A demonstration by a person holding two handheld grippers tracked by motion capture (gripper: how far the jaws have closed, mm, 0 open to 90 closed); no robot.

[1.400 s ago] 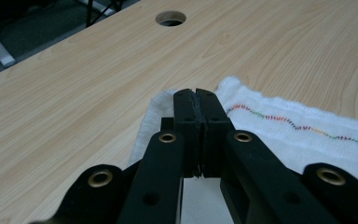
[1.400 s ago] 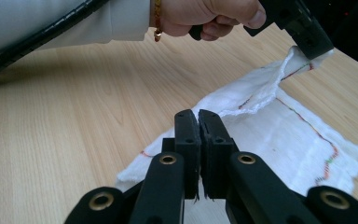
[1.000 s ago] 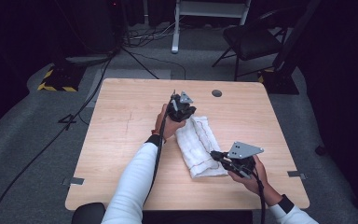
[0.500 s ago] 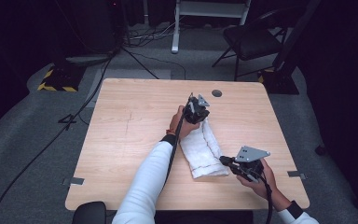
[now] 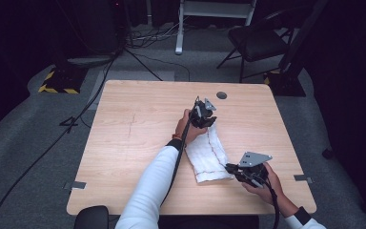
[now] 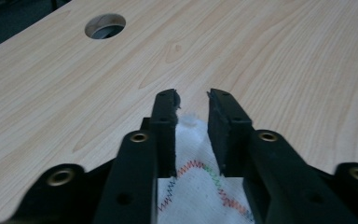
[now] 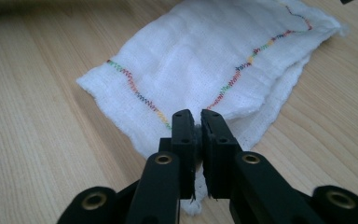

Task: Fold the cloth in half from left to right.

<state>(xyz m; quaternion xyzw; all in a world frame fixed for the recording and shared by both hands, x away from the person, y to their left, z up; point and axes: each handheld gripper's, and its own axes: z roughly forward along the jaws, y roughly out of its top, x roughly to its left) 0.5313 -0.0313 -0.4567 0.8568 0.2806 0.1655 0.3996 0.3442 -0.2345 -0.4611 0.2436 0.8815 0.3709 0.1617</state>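
Observation:
A white cloth (image 5: 208, 157) with a rainbow zigzag stitch lies folded in a long strip on the wooden table (image 5: 138, 133). My left gripper (image 5: 208, 123) rests at the strip's far end. In the left gripper view its jaws (image 6: 193, 95) have just been opening and stand apart, with the cloth's corner (image 6: 200, 186) lying loose between them. My right gripper (image 5: 229, 167) is at the near right corner of the cloth. Its jaws (image 7: 195, 114) have just been opening too and show a narrow gap, with the edge of the cloth (image 7: 205, 60) between them.
A round cable hole (image 5: 221, 95) sits in the table just beyond the left gripper, also seen as the hole (image 6: 105, 25). Bare wood stretches to the left of the cloth. A chair (image 5: 257, 40) and cables stand on the floor behind the table.
The left hand has carried the cloth's far end farther away and to the right, drawing the bundle out into a longer strip. The right gripper has shifted right and toward the near edge.

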